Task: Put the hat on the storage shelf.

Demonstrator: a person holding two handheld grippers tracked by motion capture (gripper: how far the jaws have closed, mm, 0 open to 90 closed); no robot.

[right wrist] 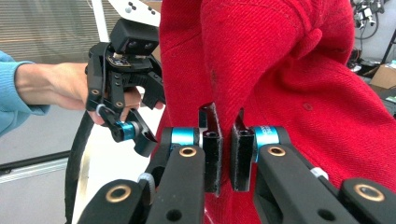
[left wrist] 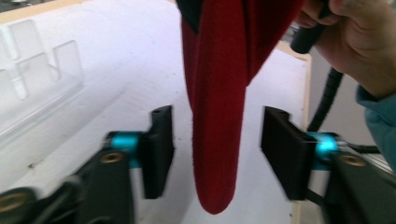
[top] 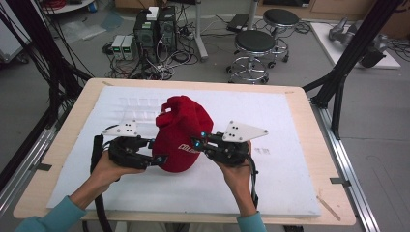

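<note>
A red cloth item with white lettering stands bunched up over the middle of the white board. My right gripper comes at it from the right. In the right gripper view that gripper is shut on a fold of the red cloth. My left gripper is at the cloth's lower left. In the left gripper view a hanging flap of the cloth drops between the jaws of my left gripper. Gaps show on both sides of the flap, so the pads do not press on it. The left gripper also shows beyond the cloth.
A white foam board covers most of the wooden table. A clear plastic compartment tray lies on it behind the left gripper. Past the far edge, stools and computer towers stand on the floor. Black frame posts rise at the right.
</note>
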